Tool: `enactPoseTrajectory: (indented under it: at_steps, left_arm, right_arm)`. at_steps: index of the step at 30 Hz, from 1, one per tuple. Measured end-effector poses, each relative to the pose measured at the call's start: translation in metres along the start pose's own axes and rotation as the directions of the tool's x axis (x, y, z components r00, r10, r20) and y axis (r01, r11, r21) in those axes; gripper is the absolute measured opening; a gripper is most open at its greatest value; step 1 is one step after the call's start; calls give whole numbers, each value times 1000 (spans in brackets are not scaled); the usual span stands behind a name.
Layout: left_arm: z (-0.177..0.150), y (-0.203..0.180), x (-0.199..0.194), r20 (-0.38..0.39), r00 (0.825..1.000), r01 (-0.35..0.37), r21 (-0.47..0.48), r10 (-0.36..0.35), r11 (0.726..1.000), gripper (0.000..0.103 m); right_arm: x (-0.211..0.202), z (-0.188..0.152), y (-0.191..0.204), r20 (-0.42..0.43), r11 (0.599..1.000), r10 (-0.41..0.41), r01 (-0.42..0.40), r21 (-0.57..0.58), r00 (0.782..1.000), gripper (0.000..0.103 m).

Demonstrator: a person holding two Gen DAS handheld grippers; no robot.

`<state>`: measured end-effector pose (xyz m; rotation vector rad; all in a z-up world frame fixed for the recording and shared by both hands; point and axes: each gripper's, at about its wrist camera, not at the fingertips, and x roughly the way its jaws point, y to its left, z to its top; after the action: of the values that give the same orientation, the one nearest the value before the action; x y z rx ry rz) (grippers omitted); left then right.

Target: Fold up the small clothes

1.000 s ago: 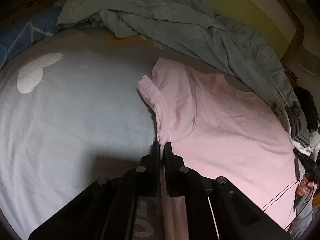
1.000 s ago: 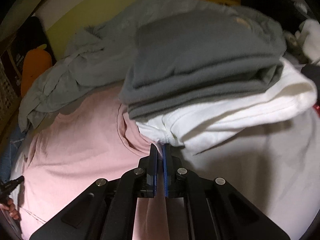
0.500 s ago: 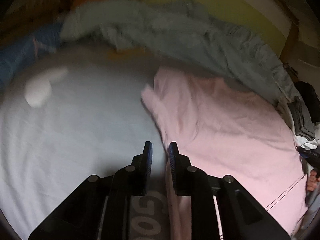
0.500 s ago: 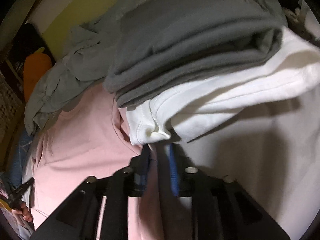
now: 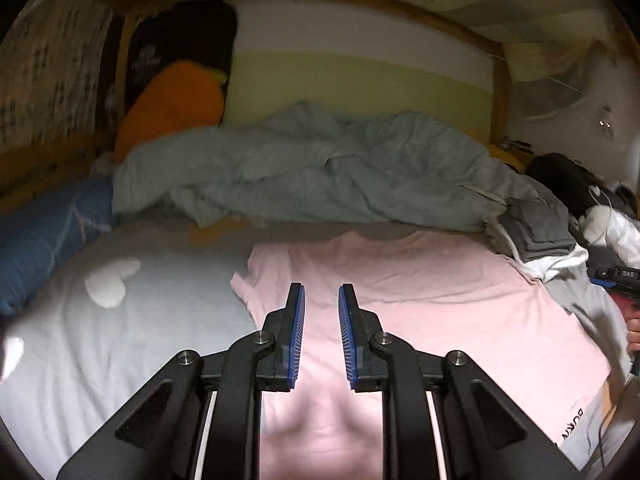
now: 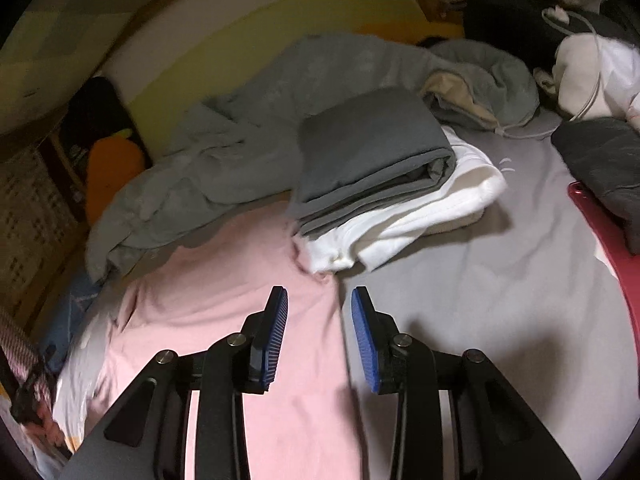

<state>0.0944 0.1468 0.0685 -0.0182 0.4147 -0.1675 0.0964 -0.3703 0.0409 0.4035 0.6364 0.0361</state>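
A pink T-shirt (image 5: 440, 304) lies spread flat on the bed; it also shows in the right wrist view (image 6: 224, 304). My left gripper (image 5: 321, 298) is open and empty, raised above the shirt's left part near a sleeve. My right gripper (image 6: 319, 300) is open and empty, above the shirt's right edge. Just beyond it sits a stack of folded clothes: a dark grey garment (image 6: 368, 156) on a white one (image 6: 420, 212), resting against the shirt's far right corner.
A crumpled grey-green blanket (image 5: 312, 176) lies along the headboard. An orange plush (image 5: 172, 108) and a blue pillow (image 5: 44, 240) are at the far left. Dark clothes and a red object (image 6: 604, 220) lie at the right. The bed sheet (image 6: 480, 288) is pale grey.
Both grippers have let go of the pink shirt, opened, and pulled up and back. The shirt now lies flat on the bed.
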Motion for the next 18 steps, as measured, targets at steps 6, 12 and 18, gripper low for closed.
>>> enactPoseTrajectory:
  at_steps: [6, 12, 18]
  left_arm:
    - [-18, -21, -39, 40, 999, -7, -13, 8, 1000, 16]
    - [-62, -30, -62, -66, 995, 61, -127, -70, 990, 16]
    - [-85, -28, -68, -117, 990, 54, -217, -80, 975, 16]
  right_arm:
    - [-44, -48, 1, -1, 999, 35, -35, 10, 999, 34]
    - [-69, -106, -27, -70, 988, 52, -41, 150, 996, 34]
    - [-74, -130, -47, -118, 962, 110, -76, 261, 987, 34]
